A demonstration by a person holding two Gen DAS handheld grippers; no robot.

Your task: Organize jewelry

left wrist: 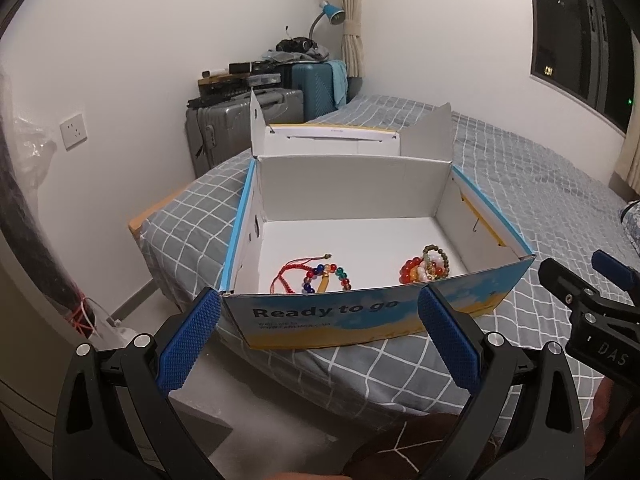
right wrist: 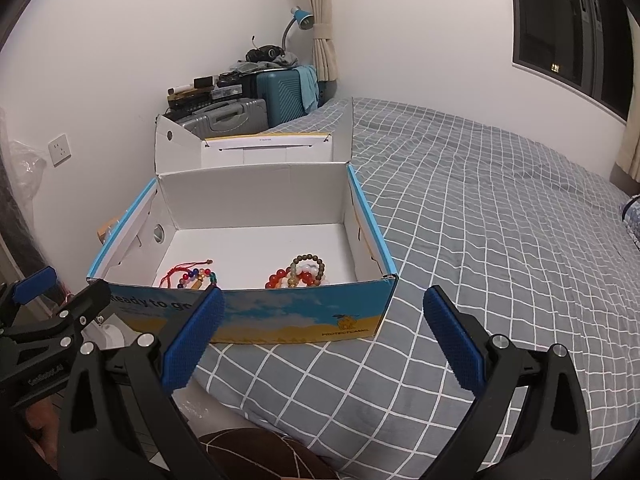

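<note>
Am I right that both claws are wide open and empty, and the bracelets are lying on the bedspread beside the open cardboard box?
Not quite. Both views show the bracelets inside the open cardboard box, on its white floor near the front wall: a red-cord and multicoloured bead bracelet to the left, a pile of beaded bracelets to the right. The rest holds: the left claw and right claw are wide open and empty.

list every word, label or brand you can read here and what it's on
"Ready to go": front wall of the box.
"PROTECTCAMEL": under the small logo on that wall.
"DAS": body of the right gripper; the rest is cut off.
Web address under "Ready to go", lid label, left gripper marking: too blurred.
</note>
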